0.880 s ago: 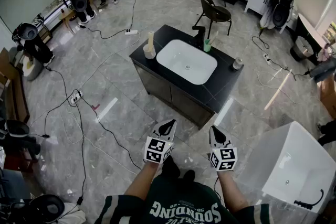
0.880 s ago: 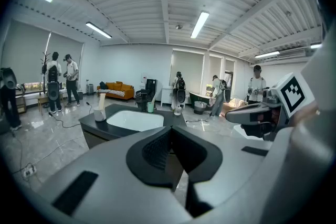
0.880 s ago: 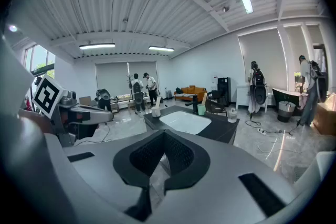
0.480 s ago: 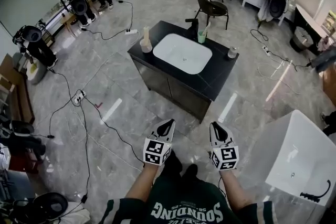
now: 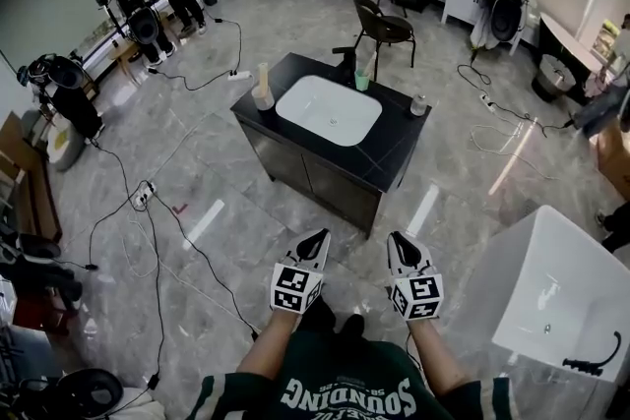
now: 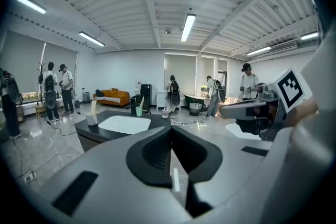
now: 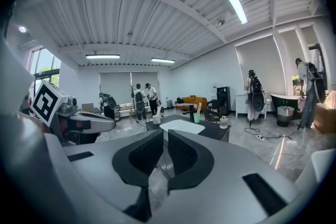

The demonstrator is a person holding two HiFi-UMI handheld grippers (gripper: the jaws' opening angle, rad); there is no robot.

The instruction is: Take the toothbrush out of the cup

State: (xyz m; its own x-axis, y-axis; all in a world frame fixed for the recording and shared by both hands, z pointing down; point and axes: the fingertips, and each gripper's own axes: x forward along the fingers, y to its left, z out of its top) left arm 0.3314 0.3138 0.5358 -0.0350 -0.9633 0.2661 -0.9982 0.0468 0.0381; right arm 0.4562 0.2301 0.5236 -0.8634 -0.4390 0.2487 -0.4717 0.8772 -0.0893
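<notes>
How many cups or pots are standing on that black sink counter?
3: a white cup on the left corner of the counter, a green cup beside the black faucet, a small grey pot near the right edge. None seems hidden.

The grey marble-patterned tiled floor [image 5: 197,162] is polished and mirrors the lights. The black rectangular vanity top [image 5: 394,148] looks like smooth stone, and its white oval basin [image 5: 328,110] like glossy ceramic. The left gripper [image 6: 170,132] and right gripper [image 7: 164,134] have matt grey plastic shells and black ribbed pads [image 6: 156,149].
</notes>
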